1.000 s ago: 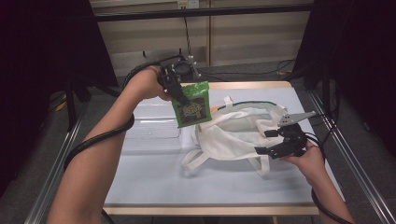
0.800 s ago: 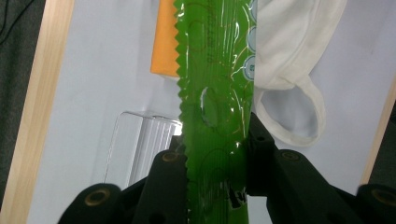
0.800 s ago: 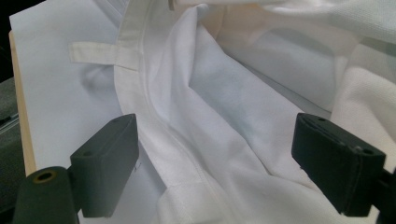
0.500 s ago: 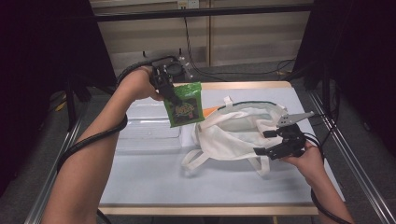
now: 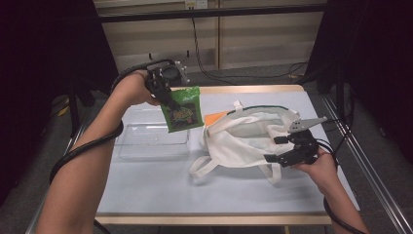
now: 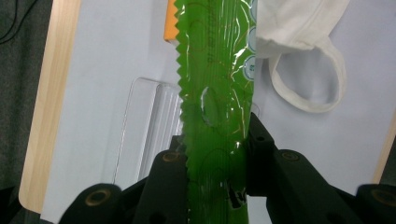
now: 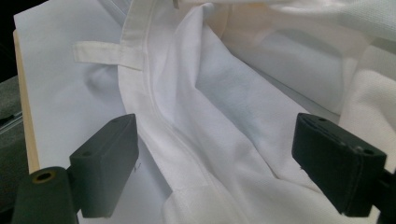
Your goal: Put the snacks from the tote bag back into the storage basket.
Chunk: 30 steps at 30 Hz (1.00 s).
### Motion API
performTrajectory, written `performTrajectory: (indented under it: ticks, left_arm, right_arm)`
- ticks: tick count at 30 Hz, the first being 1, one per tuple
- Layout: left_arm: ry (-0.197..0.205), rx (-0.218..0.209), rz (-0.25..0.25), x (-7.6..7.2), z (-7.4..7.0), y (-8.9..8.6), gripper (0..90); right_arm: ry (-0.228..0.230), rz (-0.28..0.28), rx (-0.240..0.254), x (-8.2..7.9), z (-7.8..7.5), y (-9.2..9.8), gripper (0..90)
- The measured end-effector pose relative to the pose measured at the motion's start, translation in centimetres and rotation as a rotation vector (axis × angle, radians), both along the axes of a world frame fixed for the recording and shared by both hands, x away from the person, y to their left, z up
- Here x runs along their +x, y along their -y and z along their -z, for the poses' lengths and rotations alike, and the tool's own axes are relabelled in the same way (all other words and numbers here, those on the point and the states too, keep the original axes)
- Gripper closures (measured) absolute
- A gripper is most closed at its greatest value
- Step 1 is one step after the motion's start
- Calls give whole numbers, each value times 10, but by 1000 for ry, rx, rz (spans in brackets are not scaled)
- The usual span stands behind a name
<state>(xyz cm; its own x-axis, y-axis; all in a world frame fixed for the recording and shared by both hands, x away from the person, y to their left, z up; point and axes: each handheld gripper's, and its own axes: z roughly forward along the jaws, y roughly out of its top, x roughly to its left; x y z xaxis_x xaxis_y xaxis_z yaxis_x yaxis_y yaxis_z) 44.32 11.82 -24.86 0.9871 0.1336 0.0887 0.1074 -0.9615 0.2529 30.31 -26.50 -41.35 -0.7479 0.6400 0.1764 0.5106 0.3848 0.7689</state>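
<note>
My left gripper (image 5: 168, 100) is shut on the top edge of a green snack packet (image 5: 183, 111), which hangs in the air above the table, over the right end of a clear plastic tray (image 5: 151, 136). In the left gripper view the packet (image 6: 215, 93) is pinched edge-on between the two black jaws. A white cloth bag (image 5: 243, 139) lies open on the table to the right. My right gripper (image 5: 273, 149) rests at the bag's right side. In the right gripper view its jaws stand wide apart, with the bag's hem (image 7: 187, 140) lying loose between them.
An orange flat item (image 5: 214, 118) pokes out at the bag's upper left corner. The bag's straps (image 5: 204, 168) trail toward the front of the table. The table's wooden edge (image 5: 243, 89) runs along the far side, and dark frames stand on both sides.
My left gripper has carried the green packet to the left, away from the bag's mouth and toward the tray. The right gripper and the bag have stayed put.
</note>
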Motion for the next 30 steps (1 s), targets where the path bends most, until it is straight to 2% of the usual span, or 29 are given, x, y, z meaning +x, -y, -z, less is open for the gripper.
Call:
performTrajectory:
  ticks: [1, 2, 5, 6, 7, 9, 10, 15, 16, 17, 18, 19, 22, 24, 28, 29, 30]
  left_arm:
    - [8, 14, -7, 0, -1, -2, 752]
    - [0, 5, -8, 1, 0, -5, 752]
    - [10, 25, 0, 1, 0, -11, 751]
    - [10, 12, -8, 1, 2, -13, 751]
    - [7, 23, -1, 1, 2, -14, 751]
    - [0, 9, -19, 2, 4, -18, 751]
    - [16, 34, -1, 3, 4, -19, 751]
    - [-4, 48, 20, 3, 12, -25, 751]
    - [-10, 39, 16, 2, 14, -26, 751]
    - [-3, 56, 25, 2, 15, -27, 751]
    - [-12, 52, 20, 3, 16, -29, 751]
    - [-1, 61, 15, 3, 16, -30, 751]
    - [-11, 64, 20, 4, 17, -37, 751]
    - [-21, 55, 16, 3, 18, -42, 751]
    - [-24, 71, 11, 4, 20, -50, 751]
    - [-20, 85, 11, 4, 20, -52, 751]
    - [-27, 78, 0, 3, 22, -54, 751]
  right_arm:
    - [0, -2, 0, 0, 0, 0, 143]
    - [1, -2, -1, 0, 0, 0, 142]
    - [0, -1, -4, 0, 0, -1, 142]
    - [-2, -3, -2, 0, 1, -1, 142]
    - [-2, -2, -4, 0, 1, -1, 142]
    - [-5, 0, -2, 0, 1, -1, 141]
    - [-5, -3, 1, 0, 2, -2, 142]
    - [-3, -1, -5, 0, 1, -2, 142]
    - [-4, -4, -4, 0, 1, -2, 142]
    - [-3, -3, -5, 0, 1, -2, 142]
    - [-4, -3, -4, 0, 1, -2, 142]
    - [-4, -3, -4, 0, 1, -2, 142]
    - [-3, -2, -4, -1, 1, -2, 142]
    - [-4, -4, -2, 0, 1, -2, 142]
    - [-4, -5, 3, 0, 2, -2, 142]
    - [-8, -5, 0, 0, 2, -2, 141]
    - [-8, -5, -2, 0, 2, -2, 141]
